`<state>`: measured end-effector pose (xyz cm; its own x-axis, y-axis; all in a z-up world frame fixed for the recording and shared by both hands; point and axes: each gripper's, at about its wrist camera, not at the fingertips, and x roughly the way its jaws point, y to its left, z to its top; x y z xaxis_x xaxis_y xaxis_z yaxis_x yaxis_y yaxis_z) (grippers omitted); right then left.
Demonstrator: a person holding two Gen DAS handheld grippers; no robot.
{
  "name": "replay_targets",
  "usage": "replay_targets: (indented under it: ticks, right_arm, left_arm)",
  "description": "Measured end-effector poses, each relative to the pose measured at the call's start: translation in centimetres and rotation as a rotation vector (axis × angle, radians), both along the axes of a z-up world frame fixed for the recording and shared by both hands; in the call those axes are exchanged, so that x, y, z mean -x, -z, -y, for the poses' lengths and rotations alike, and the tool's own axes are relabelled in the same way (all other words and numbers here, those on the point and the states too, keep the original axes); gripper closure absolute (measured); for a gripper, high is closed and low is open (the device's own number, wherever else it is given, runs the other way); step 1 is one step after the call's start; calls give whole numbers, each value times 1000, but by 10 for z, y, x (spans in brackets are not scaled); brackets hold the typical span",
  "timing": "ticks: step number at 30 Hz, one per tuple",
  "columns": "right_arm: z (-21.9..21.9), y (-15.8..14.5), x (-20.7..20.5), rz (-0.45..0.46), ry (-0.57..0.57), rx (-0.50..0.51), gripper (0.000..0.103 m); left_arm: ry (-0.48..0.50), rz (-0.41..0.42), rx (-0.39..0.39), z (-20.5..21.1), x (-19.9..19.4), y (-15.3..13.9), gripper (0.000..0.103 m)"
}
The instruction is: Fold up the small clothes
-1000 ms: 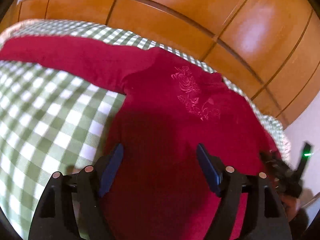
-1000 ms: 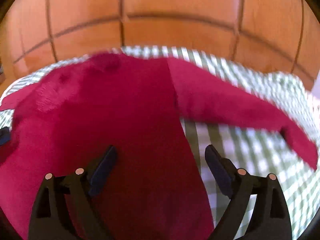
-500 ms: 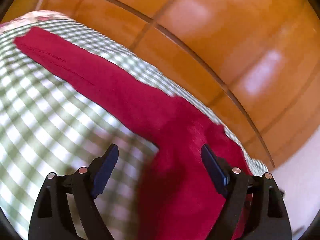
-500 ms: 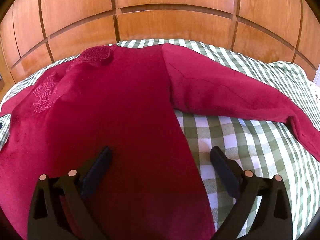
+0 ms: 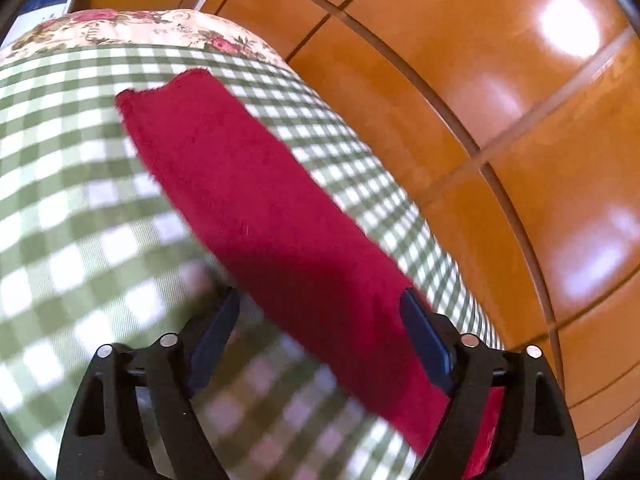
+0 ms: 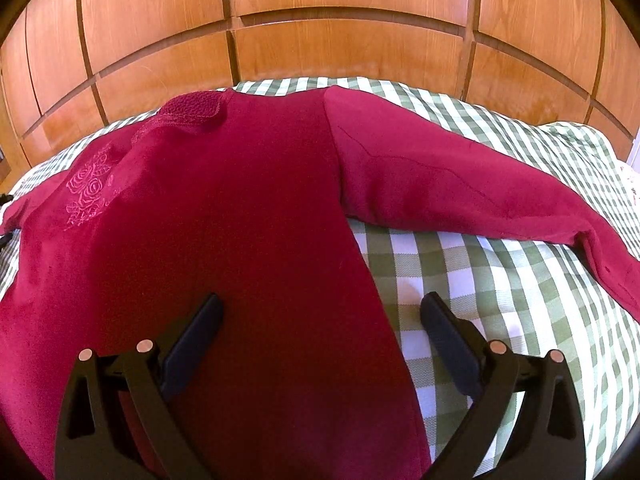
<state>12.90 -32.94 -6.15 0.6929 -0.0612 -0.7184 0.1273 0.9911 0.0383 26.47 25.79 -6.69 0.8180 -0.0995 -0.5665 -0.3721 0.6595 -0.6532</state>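
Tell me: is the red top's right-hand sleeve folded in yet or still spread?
Spread. The sleeve lies straight out from the red top across the checked cover, unfolded.

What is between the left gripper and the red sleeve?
Nothing visible. The left gripper is open, with the sleeve lying flat on the checked cloth right in front of it, running between its fingers.

My left wrist camera looks down close along one sleeve [image 5: 256, 200]; my right faces the sweater [image 6: 224, 240] body; both share the checked cloth [image 6: 500, 280].
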Motion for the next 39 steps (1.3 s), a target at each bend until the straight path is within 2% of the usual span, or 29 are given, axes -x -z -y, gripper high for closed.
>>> replay_targets:
  ticks: [5,6,7,8,9,11,15,19,21,23,24,25,27,28,32,39]
  right_arm:
    - [-1,0,0,-3,0,1,4]
    - [-1,0,0,-3,0,1,3]
    - [-1,0,0,-3,0,3,3]
    - [-1,0,0,-4,0,5,3]
    - [-1,0,-1,-4,0,6,4]
    - [-2,0,-1,-5,0,7,3]
    - [-2,1,-2,-8,-1,9,3]
    - [-2,1,-2,-10,-2,8,3]
    - [-2,1,-2,-11,-2,9,3]
    - [-2,1,-2,-10,-2,9,3]
    - [-2,1,-2,-10,-2,9,3]
    - [-2,1,-2,-11,-2,10,3]
    - [-1,1,-2,-11,-2,9,3]
    - [-2,1,-2,-10,-2,10,3]
    - [-2,1,-2,-11,-3,9,3]
    - [-2,1,-2,-11,-3,8,3]
  left_arm:
    - [-74,47,75,-28,-17,2,20]
    - [-80,48,80,-34,-18,3,24]
    - [-86,38,77,-38,-22,3,46]
    - [-91,11,80,-44,-27,6,83]
    - [-91,-18,107,-52,-31,11,96]
    - [-117,-4,158,-68,-28,17,96]
    - [-180,5,48,-94,-19,6,96]
    - [-114,-8,48,-97,-23,13,94]
    - [-105,19,62,-96,-22,11,79]
    - [-90,65,107,-99,-21,10,55]
    - [-90,61,108,-99,-22,6,53]
    - [-91,46,101,-96,-23,4,53]
    - [-76,33,57,-87,-26,-6,83]
    - [-72,33,19,-83,-25,-13,92]
    - [-34,96,-109,-52,-24,-50,92]
    - [75,212,-221,20,-15,-98,93]
